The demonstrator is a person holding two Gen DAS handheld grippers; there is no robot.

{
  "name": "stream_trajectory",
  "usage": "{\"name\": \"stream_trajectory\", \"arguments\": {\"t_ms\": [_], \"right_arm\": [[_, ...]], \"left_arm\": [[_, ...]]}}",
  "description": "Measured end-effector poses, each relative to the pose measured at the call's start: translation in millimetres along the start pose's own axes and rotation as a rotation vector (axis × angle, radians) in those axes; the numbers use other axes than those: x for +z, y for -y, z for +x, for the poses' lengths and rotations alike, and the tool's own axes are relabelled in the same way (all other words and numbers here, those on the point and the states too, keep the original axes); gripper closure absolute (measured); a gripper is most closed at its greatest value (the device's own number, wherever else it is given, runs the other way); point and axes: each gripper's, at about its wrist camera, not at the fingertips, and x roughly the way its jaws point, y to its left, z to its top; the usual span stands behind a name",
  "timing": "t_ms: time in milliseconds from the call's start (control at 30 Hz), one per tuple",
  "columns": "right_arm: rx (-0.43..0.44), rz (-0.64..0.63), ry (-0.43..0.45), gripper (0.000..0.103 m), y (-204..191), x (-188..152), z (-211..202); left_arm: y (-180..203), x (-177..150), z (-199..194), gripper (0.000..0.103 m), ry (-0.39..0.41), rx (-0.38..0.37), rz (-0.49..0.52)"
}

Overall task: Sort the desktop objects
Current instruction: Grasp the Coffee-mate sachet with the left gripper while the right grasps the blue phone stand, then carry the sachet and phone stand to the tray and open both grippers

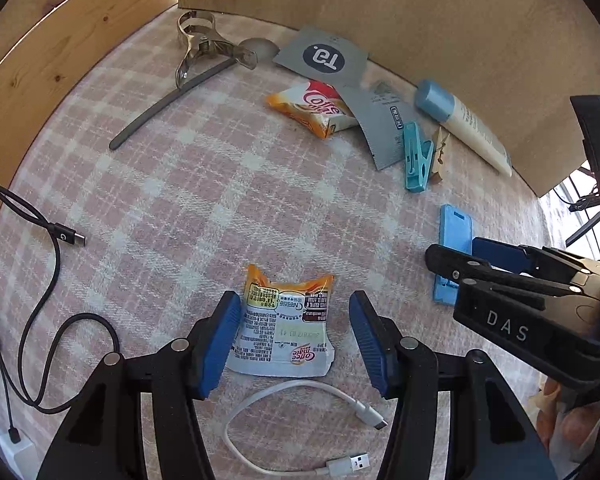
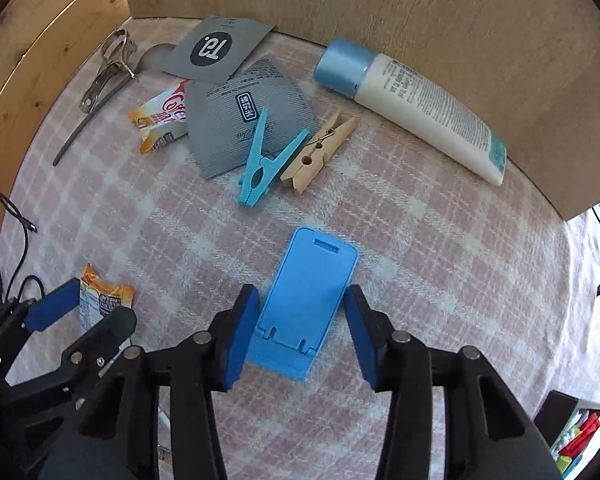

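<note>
Pink checked cloth (image 1: 204,184) covers your desk, with wooden boards behind. Your left gripper (image 1: 296,340) stands around the creamer sachet (image 1: 286,328); its left pad seems to touch the sachet, the right pad is apart, so nothing is grasped. Your right gripper (image 2: 302,330) has its jaws around the blue phone stand (image 2: 306,300), which lies flat on the cloth; I cannot tell if the pads press it.

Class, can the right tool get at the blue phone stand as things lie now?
Probably yes: the right tool already straddles the blue phone stand, which lies flat on the checked cloth with nothing on top.
</note>
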Motion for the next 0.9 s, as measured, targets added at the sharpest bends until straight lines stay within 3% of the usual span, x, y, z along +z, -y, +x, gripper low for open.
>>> {"name": "stream_trajectory", "arguments": {"t_ms": [100,233,600,867,900], "right_arm": [[0.021,-0.013,-0.006,0.067,7,-3,-4],[0.025,-0.032,-0.002,0.067,12,-7,-8],[0.162,0.045,0.05,0.068,35,-31,-45],[0.2,0.073,0.133,0.068,105,-84,-92],[0.201,0.088,0.14,0.068,109,-86,-89]], "left_arm": [[4,-5,1,0.062,0.023,0.047,0.027],[0,-8,1,0.069,0.027,0.027,0.005],[-8,-30,-10,0.072,0.03,-0.058,-0.07],[39,-51,-47,0.074,0.085,-0.108,0.037],[37,-30,-48,0.074,0.093,-0.112,0.055]]}}
